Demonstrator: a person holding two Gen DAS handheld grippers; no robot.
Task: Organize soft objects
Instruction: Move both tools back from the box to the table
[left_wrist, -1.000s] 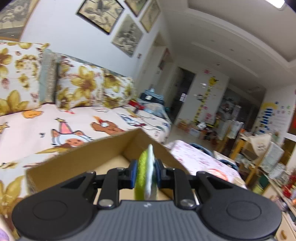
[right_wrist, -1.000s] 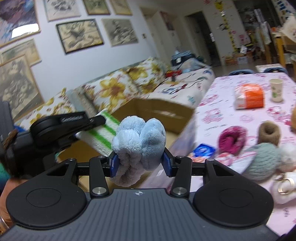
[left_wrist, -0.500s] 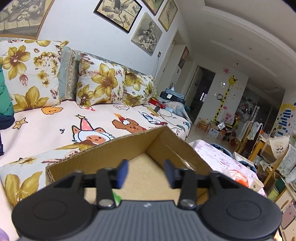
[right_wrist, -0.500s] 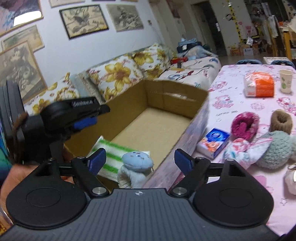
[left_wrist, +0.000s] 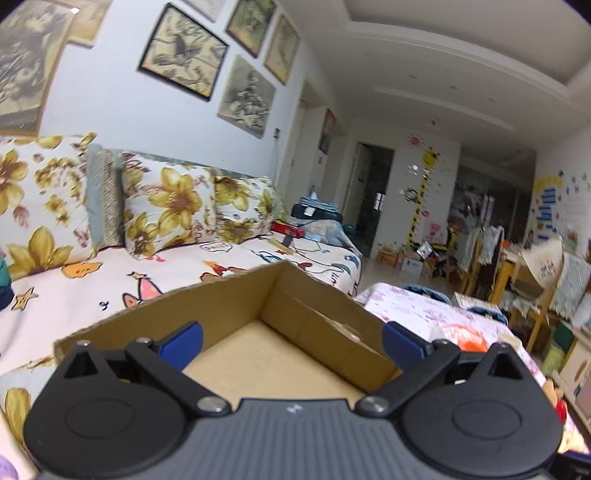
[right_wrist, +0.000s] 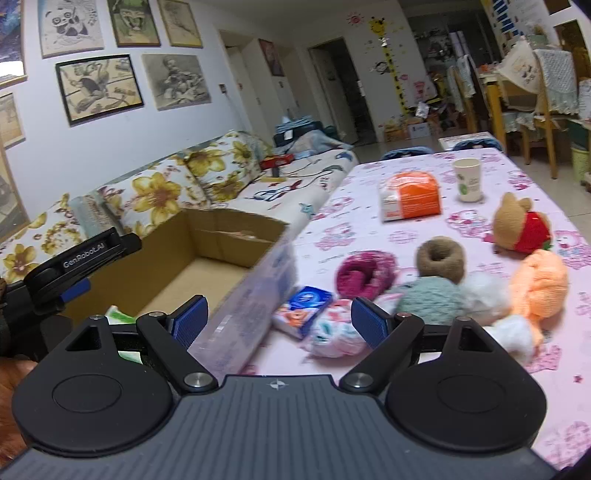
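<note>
An open cardboard box (left_wrist: 306, 325) (right_wrist: 207, 254) stands between the sofa and the table. My left gripper (left_wrist: 291, 341) is open and empty above the box's near end; it also shows at the left of the right wrist view (right_wrist: 74, 266). My right gripper (right_wrist: 279, 323) is open and empty over the box's right wall. A green-striped white cloth (right_wrist: 118, 315) lies in the box; the blue plush is hidden. Soft items lie on the pink table: a magenta knit piece (right_wrist: 364, 275), a brown knit ring (right_wrist: 439, 258), a teal knit piece (right_wrist: 430, 301), an orange knit toy (right_wrist: 539, 284), a bear toy (right_wrist: 517, 225).
A floral sofa (left_wrist: 147, 221) with cushions runs along the left wall. On the table (right_wrist: 406, 229) are an orange package (right_wrist: 412, 197), a paper cup (right_wrist: 467, 179), a blue snack packet (right_wrist: 304, 310) and a patterned white cloth (right_wrist: 332, 334). Chairs (right_wrist: 524, 92) stand at the far right.
Both grippers opened and dropped their loads into the box: the left let go of the green-striped cloth, the right the blue plush. Both then opened wider, and the right turned towards the table.
</note>
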